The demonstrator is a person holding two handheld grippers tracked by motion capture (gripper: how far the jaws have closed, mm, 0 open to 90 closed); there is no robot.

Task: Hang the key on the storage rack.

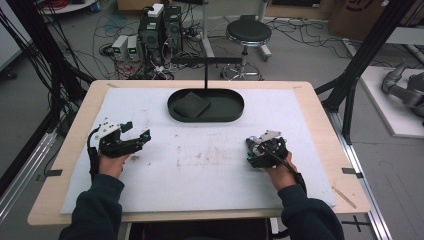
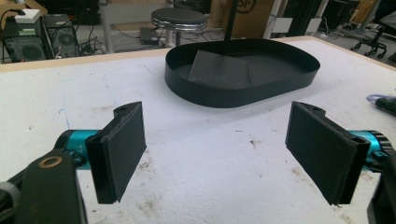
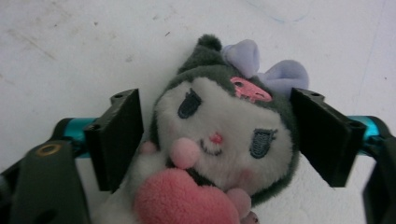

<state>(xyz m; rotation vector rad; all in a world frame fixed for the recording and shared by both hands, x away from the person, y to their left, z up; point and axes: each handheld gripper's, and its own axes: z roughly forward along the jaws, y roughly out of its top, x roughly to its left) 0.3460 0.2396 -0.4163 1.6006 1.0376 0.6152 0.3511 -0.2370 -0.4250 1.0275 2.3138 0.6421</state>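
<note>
Two tongs low over the white surface [image 1: 200, 175]; right tongs [image 3: 219, 140] part-open around the plush toy [image 3: 219, 135], pads beside its cheeks, hardly pressing; soft, light, squashy, best pinched across the head; left tongs [image 2: 217, 154] wide open, empty.

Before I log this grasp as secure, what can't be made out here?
- Plush toy: lower body cut off by the right gripper view's bottom edge.
- Right hand-held gripper: whether its pads press the plush is unclear; fur hides the contact.
- Dark flat piece in the tray: too dim to identify.
</note>
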